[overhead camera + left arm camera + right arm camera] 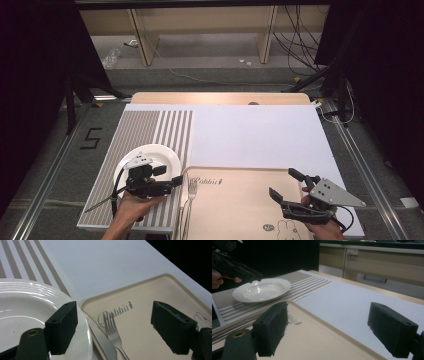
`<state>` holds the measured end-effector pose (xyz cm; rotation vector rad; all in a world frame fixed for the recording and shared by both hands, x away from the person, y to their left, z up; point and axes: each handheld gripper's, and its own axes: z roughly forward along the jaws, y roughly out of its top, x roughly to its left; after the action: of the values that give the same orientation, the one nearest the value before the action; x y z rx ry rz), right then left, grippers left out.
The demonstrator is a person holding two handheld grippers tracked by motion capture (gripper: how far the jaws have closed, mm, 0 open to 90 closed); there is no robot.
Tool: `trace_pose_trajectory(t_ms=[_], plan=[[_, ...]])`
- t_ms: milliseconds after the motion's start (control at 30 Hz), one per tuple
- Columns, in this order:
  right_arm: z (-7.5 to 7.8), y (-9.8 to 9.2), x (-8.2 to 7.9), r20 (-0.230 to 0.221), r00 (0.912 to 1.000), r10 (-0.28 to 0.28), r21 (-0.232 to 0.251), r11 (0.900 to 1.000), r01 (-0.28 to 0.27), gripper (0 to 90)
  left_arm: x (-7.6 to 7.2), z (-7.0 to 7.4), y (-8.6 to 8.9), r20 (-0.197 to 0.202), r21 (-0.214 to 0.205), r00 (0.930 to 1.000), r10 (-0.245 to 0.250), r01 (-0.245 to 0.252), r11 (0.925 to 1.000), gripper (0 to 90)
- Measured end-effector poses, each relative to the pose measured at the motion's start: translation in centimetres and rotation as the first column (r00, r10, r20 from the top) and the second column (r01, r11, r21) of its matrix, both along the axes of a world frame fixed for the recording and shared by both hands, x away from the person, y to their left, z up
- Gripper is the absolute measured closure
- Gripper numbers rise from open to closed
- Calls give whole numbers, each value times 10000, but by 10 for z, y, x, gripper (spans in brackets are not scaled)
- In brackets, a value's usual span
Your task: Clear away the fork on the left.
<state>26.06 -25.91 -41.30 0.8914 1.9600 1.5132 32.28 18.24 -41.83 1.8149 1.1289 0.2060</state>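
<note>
**A:** High view first: the left gripper hangs over the near right edge of the white plate, which sits on the striped placemat. Its jaws point right, toward the fork.

**B:** And the fork lies where?

**A:** On the left border of the beige tray, just beside the mat, tines pointing away from the person. In the left gripper view the fork sits between the two spread jaws, a little ahead of them, with what looks like a knife alongside it (blurred, so I won't swear to that).

**B:** So nothing is gripped?

**A:** Nothing. Those jaws stand wide apart with only air between them. The right gripper is likewise spread and empty, hovering over the tray's right part; its own view looks across the tray toward the plate.

**B:** How far along, then?

**A:** Barely begun, I'd judge. The plate is bare, the cutlery untouched on the tray. Reaching, closing on the fork and setting it down all remain.
</note>
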Motion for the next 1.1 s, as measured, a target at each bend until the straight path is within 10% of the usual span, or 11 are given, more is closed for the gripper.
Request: trace_pose_trajectory(t_ms=[500, 1100], plan=[[0, -1, 1, -20, 10000, -22, 59, 10000, 22, 173, -5, 4, 14, 458, -7, 9969, 639, -639, 9980, 212], [0, -1, 1, -32, 10000, -1, 54, 10000, 1, 173, -16, 5, 41, 705, -726, 9762, 2049, -1998, 9771, 207]])
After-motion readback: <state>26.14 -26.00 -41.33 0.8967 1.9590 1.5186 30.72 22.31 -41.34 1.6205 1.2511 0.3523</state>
